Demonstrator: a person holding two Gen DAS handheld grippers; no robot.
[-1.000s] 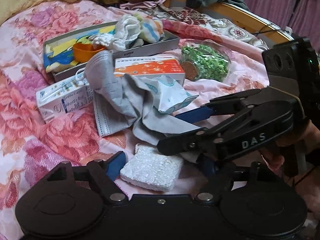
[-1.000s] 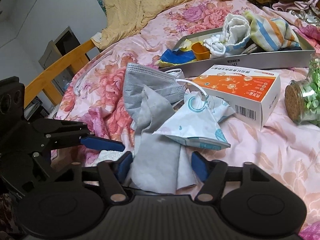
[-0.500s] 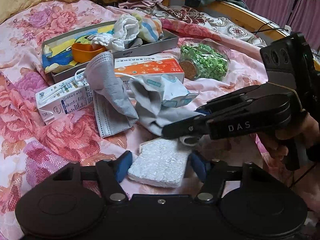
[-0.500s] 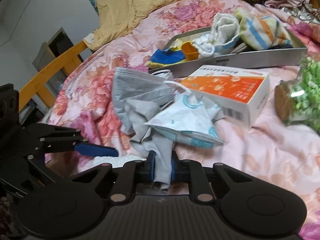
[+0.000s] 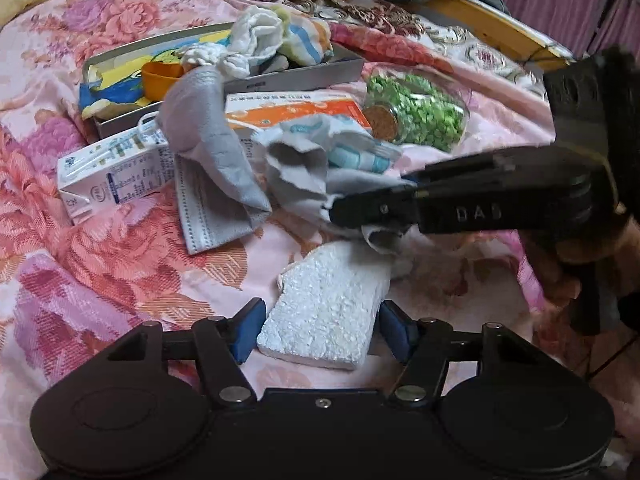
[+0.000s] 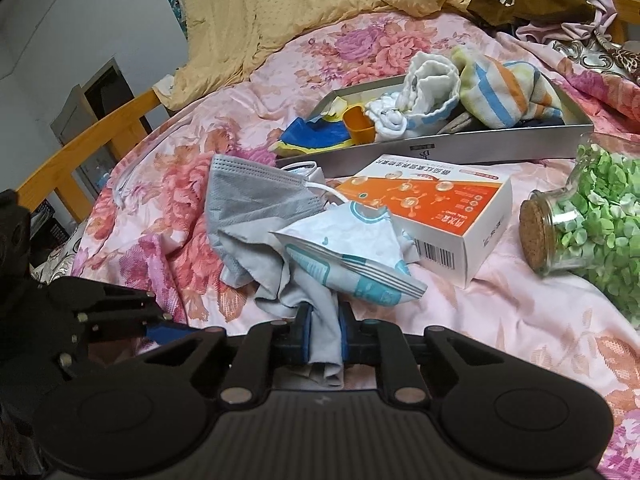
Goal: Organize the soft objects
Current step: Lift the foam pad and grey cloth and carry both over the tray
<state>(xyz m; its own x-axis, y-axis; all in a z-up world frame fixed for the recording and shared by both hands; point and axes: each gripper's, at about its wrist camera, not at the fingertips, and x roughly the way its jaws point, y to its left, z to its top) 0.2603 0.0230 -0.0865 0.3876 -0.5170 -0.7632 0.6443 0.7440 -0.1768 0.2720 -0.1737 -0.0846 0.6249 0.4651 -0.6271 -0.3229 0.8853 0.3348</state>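
A white foam sponge (image 5: 326, 308) lies on the flowered bedspread, and my left gripper (image 5: 320, 330) is shut on it, a blue pad against each side. My right gripper (image 6: 324, 332) is shut on a bunched grey cloth (image 6: 276, 268), which hangs up between its pads. In the left wrist view the right gripper (image 5: 344, 212) reaches in from the right, just above the sponge, with the grey cloth (image 5: 296, 176) gathered at its tip. A white and teal packet (image 6: 348, 256) rests on the cloth. A grey face mask (image 6: 256, 196) lies beside it.
A metal tray (image 6: 480, 144) farther back holds rolled socks (image 6: 432, 80), a striped cloth (image 6: 508, 92) and an orange cup (image 6: 358, 122). An orange and white box (image 6: 432, 204), a corked jar of green bits (image 6: 592, 220) and a milk carton (image 5: 112, 172) crowd the bedspread. The wooden bed rail (image 6: 80, 152) runs on the left.
My left jaws closed onto the sponge. My right jaws shut on the grey cloth and drew it up into a bunch, dragging the packet along.
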